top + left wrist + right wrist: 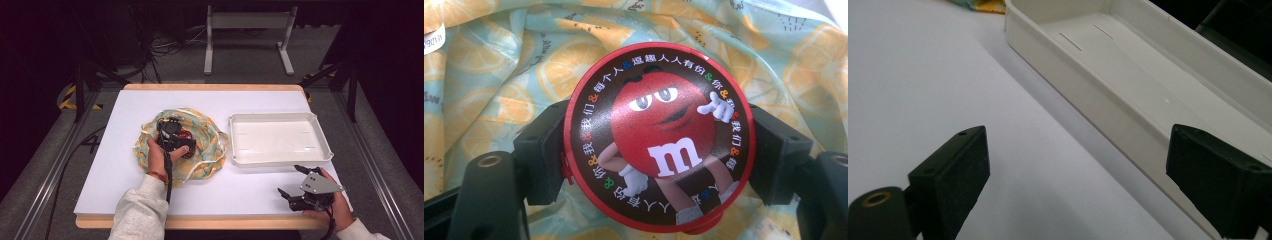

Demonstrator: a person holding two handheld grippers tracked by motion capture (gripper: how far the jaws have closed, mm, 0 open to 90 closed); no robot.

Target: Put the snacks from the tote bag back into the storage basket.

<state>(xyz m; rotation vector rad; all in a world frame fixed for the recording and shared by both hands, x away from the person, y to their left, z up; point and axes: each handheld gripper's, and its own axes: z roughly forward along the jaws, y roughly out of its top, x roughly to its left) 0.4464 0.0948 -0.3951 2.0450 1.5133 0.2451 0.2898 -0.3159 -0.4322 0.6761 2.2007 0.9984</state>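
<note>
A round red candy tin (658, 137), with a red cartoon candy figure and a white "m" on its lid, sits on a crumpled cloth bag (524, 65) printed with orange slices. My left gripper (658, 150) is shut on the tin, its black pads pressing both sides of the rim. In the high view the left gripper (172, 136) points down over the bag (202, 131) at the table's middle left. My right gripper (291, 180) stands open near the front right edge, beside a white tray (278, 157). Its jaws (1073, 175) frame bare table and the tray's wall (1088, 95).
The white tray (1128, 55) holds nothing. White drawstrings (207, 162) trail from the bag. The white tabletop (120, 125) ends in a wooden edge at front and back; a metal stand (248, 22) and cables lie on the floor behind.
</note>
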